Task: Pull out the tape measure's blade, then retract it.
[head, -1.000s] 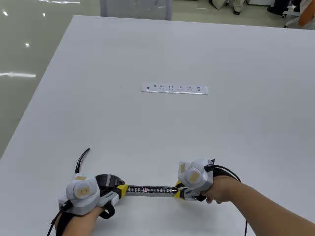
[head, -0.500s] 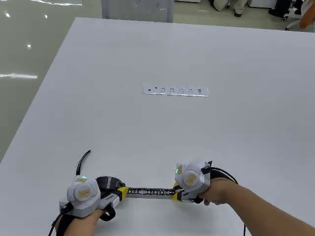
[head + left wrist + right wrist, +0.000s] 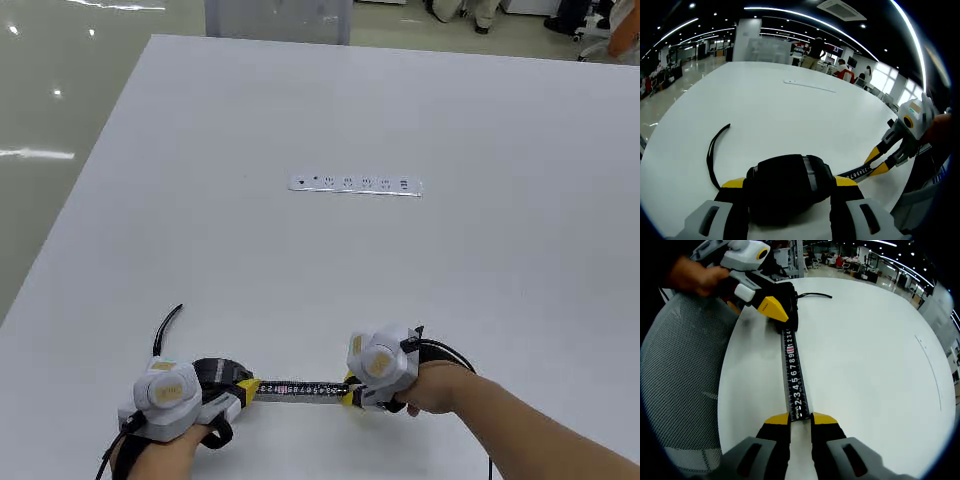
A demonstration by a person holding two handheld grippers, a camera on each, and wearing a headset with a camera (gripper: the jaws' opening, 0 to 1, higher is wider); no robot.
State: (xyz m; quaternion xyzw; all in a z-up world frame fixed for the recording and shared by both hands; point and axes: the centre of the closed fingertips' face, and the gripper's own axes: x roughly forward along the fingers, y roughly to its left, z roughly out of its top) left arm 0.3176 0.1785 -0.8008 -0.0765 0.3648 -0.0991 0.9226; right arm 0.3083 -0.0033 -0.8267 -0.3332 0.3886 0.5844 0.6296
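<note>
With left claw clamping the tape measure case, blade runs rightward along the surface's near edge to right claw, pinching its tip.

Black tape measure, numbered blade partly extended, lying flat.

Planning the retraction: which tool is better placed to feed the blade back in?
Right, probably: the right tool pinches the blade tip and can guide it in; the left tool clamps the case.
</note>
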